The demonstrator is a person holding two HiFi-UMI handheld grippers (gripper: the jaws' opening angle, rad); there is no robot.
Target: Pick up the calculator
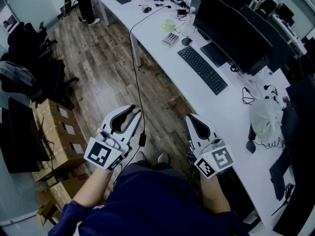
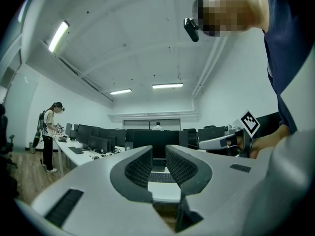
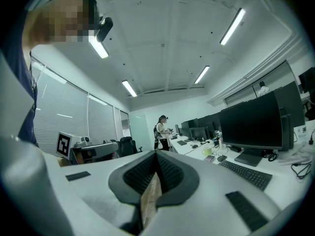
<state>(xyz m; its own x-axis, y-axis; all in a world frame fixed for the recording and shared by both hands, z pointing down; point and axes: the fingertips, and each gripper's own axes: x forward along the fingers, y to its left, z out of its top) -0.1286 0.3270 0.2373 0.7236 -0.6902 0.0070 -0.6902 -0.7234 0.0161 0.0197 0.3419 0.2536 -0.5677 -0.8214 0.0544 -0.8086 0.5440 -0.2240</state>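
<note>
Smooth white counter (image 1: pixel 206 107) runs beside a wood-plank floor (image 1: pixel 103 68); on it lies the calculator (image 1: pixel 171 38), small, flat and pale with a grid of keys, between a green cup (image 1: pixel 169 26) and a black keyboard (image 1: pixel 202 69), well ahead of my claws. My left claw (image 1: pixel 135 111) stands spread and empty; my right claw (image 1: pixel 190 117) is pressed together, ribbed pads meeting

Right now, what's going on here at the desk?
A person stands beside the long white desk with a gripper in each hand, both held level and empty. The left gripper has its jaws apart; the right gripper has them together. The calculator lies untouched farther along the desk, beyond the keyboard, next to a green mug.
</note>
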